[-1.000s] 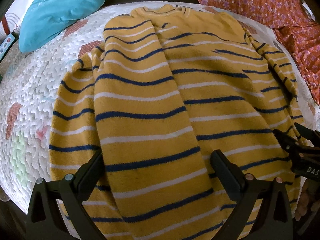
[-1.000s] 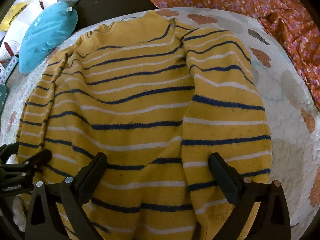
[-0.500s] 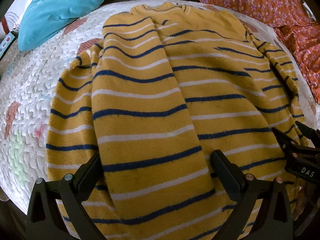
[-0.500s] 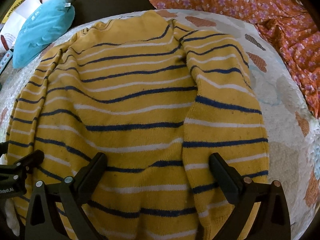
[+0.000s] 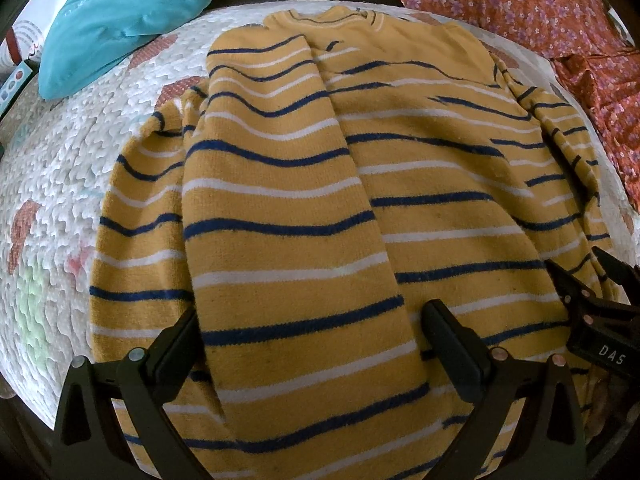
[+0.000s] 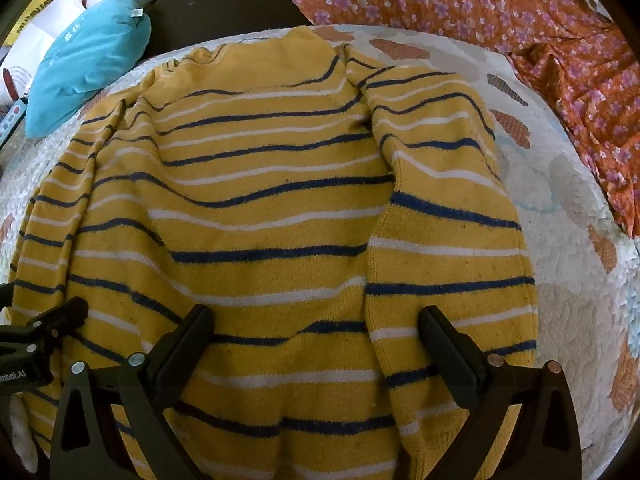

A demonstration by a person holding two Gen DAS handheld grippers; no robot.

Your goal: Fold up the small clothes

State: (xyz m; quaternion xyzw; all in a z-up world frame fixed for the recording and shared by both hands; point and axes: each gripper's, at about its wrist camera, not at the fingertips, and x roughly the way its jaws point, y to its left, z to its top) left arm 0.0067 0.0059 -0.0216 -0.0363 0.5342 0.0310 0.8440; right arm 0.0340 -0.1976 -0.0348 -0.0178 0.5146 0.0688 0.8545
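A yellow sweater (image 5: 440, 184) (image 6: 260, 184) with blue and white stripes lies flat on the quilted white cover (image 5: 80, 152), neck at the far end. Both sleeves are folded inward over the body. My left gripper (image 5: 310, 316) stands open at the near hem, its fingers straddling the folded left sleeve (image 5: 272, 200). My right gripper (image 6: 316, 314) is open too, over the near hem where the right sleeve (image 6: 448, 240) meets the body. Each gripper shows at the edge of the other's view: the right gripper (image 5: 592, 304) and the left gripper (image 6: 44, 332). Neither pinches cloth.
A turquoise pillow (image 5: 120, 20) (image 6: 88, 60) lies at the far left of the cover. Orange flowered fabric (image 5: 520, 12) (image 6: 500, 20) runs along the far right. A dark surface (image 6: 224, 4) sits behind the neck. Boxes and papers (image 6: 28, 16) crowd the far left corner.
Both views shift only a little. The sweater lies as before and both grippers stay open.
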